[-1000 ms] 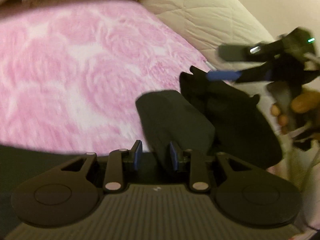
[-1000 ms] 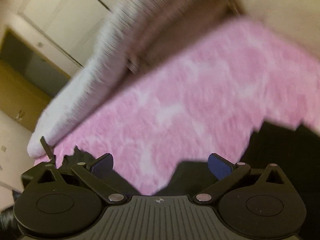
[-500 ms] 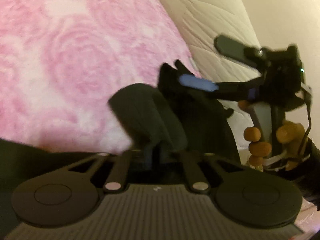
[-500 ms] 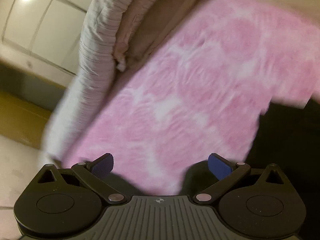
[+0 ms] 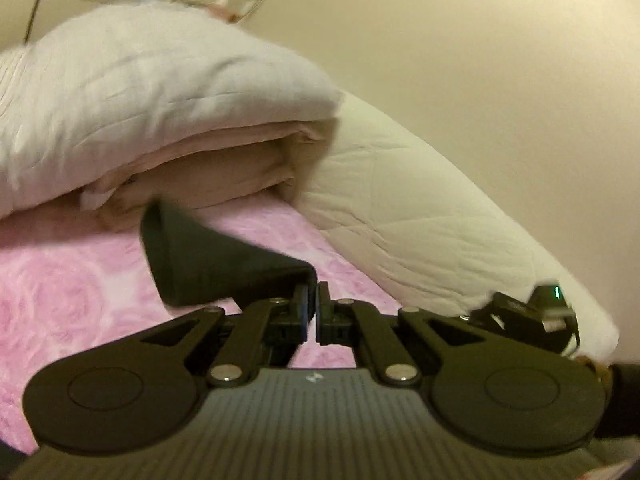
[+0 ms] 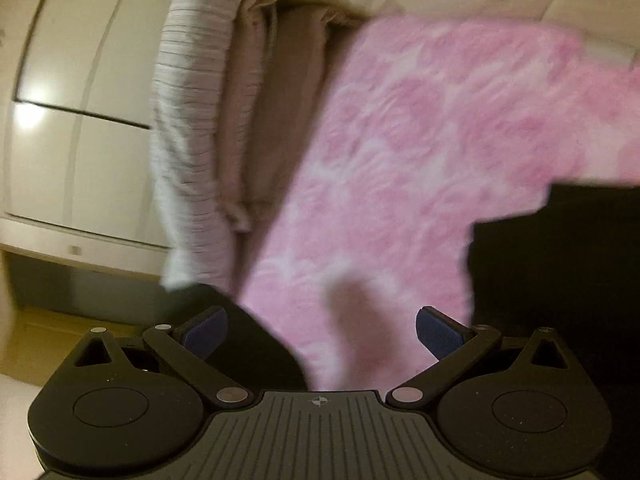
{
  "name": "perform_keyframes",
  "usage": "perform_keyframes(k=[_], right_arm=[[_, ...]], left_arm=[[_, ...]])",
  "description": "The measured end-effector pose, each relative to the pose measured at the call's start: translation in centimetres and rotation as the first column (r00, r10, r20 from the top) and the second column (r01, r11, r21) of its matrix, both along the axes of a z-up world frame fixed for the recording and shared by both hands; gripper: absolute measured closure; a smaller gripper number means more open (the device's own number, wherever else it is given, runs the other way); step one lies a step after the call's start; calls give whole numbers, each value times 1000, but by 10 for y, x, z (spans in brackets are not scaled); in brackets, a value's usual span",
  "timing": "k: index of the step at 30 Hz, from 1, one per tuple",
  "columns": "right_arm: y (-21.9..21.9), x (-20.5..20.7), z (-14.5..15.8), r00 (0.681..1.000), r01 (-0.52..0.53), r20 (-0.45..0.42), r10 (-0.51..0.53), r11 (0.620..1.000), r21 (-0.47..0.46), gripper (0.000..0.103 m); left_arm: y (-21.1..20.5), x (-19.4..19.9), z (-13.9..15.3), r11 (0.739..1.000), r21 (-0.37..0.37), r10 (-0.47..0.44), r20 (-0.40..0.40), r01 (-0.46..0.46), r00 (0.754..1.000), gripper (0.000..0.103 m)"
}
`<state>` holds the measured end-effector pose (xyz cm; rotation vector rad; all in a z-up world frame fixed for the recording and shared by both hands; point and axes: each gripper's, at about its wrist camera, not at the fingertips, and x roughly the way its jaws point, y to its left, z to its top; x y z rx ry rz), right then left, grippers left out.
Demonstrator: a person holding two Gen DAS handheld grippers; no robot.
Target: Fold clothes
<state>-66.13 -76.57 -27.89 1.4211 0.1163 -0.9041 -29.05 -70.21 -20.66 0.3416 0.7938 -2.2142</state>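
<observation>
Black garment [image 5: 208, 264] corner pinched in left tongs [image 5: 312, 298]; fabric taut, lifted.

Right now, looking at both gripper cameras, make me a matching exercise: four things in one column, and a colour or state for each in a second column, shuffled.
Things:
1. left gripper
2. right gripper
3. blanket
4. garment

States or colours:
A. pink
B. open, holding nothing
C. black
D. shut on cloth

Pairs: 1-D, 2-B, 3-A, 4-C
</observation>
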Motion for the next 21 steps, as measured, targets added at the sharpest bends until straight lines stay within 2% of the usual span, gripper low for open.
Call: perform_keyframes(k=[3,5,8,11,14,15,17,19,20,21], right_arm=[[4,-10,4,999,-1,-47,-3,998,-68,0],[7,-13,6,994,-18,-104,10,997,-77,0],[14,-3,12,974,-84,-218,60,991,-102,0],[25,22,13,937,-195,-316,147,973,-124,0],[34,57,6,876,-310,-424,231,942,-127,0],[35,69,3,845,-342,-474,246,931,-127,0],[33,86,-3,761,-379,-607,229,916,-129,0],[26,91,-13,720,-370,-661,209,922,-111,0],[22,92,-18,710,-359,-673,205,929,-95,0],[15,89,-25,722,-335,-659,210,940,-68,0]], left_arm=[[26,-56,-32,983,94,-165,43,160,985,79],[47,-78,-55,960,167,-238,61,225,969,79],[76,-82,-81,941,235,-273,91,246,958,79],[96,-44,-96,946,275,-214,125,173,969,78],[103,8,-103,951,309,-94,177,36,980,78],[103,27,-105,948,317,-56,197,-9,979,78],[102,62,-105,948,306,7,248,-85,969,78],[97,88,-107,946,297,49,269,-132,962,78],[97,97,-106,946,289,64,279,-148,958,78],[97,106,-105,945,282,79,289,-164,954,78]])
